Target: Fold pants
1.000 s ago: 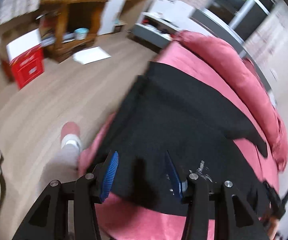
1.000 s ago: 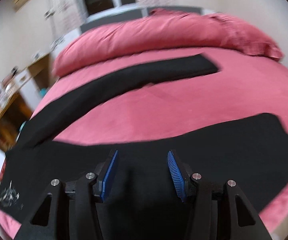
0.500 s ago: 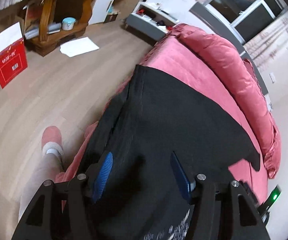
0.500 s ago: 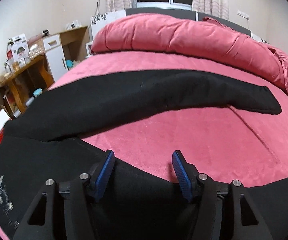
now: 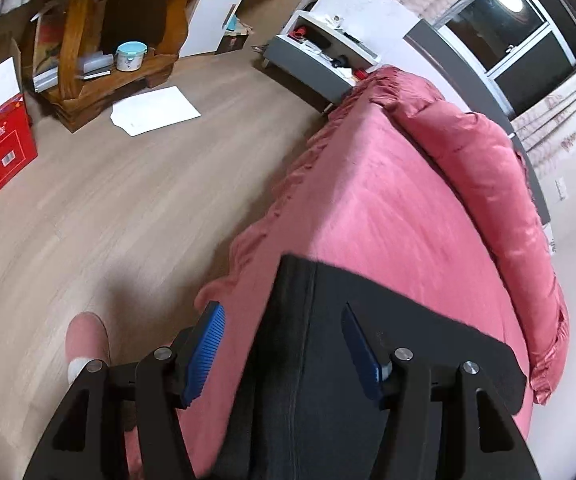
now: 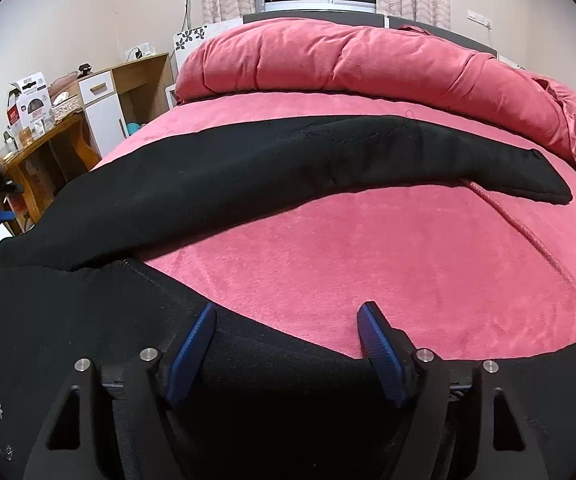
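Red bed (image 6: 428,248): black pants (image 6: 247,176) legs lengthwise rightward; both hand-held grippers (image 5: 283,344) (image 6: 288,340) wide, empty.

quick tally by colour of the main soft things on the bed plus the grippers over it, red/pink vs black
Red/pink: 2, the pink-red bed cover and the rolled pink-red duvet at the head.
Black: 3, the black pants spread on the bed, the open left gripper and the open right gripper, both with blue pads.
Total: 5
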`<action>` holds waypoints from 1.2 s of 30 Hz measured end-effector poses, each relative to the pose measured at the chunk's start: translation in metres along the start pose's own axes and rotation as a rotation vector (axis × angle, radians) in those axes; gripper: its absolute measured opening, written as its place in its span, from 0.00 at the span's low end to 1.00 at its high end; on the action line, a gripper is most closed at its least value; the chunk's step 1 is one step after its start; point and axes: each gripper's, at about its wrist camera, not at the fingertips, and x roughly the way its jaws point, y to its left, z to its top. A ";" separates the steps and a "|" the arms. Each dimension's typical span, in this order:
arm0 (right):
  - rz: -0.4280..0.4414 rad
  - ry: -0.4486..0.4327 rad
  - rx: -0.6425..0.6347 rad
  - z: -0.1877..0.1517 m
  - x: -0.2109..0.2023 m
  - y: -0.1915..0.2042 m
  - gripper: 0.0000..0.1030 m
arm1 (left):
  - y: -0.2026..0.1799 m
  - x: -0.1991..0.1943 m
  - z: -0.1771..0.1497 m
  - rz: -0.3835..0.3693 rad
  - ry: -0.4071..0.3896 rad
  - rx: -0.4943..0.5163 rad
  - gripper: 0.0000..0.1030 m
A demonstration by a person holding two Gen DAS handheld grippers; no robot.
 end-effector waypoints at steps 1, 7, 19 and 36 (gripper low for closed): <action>0.004 0.003 -0.005 0.000 0.001 0.001 0.79 | -0.001 0.008 0.005 -0.005 0.005 0.009 0.61; -0.001 0.009 -0.027 0.000 0.005 0.006 0.84 | 0.003 0.053 0.013 -0.041 0.067 -0.034 0.66; 0.010 0.009 -0.018 0.000 0.005 0.005 0.85 | -0.028 0.076 0.008 -0.099 0.089 0.071 0.24; 0.008 0.009 -0.022 0.000 0.006 0.005 0.85 | -0.062 -0.103 -0.079 -0.265 -0.205 0.219 0.14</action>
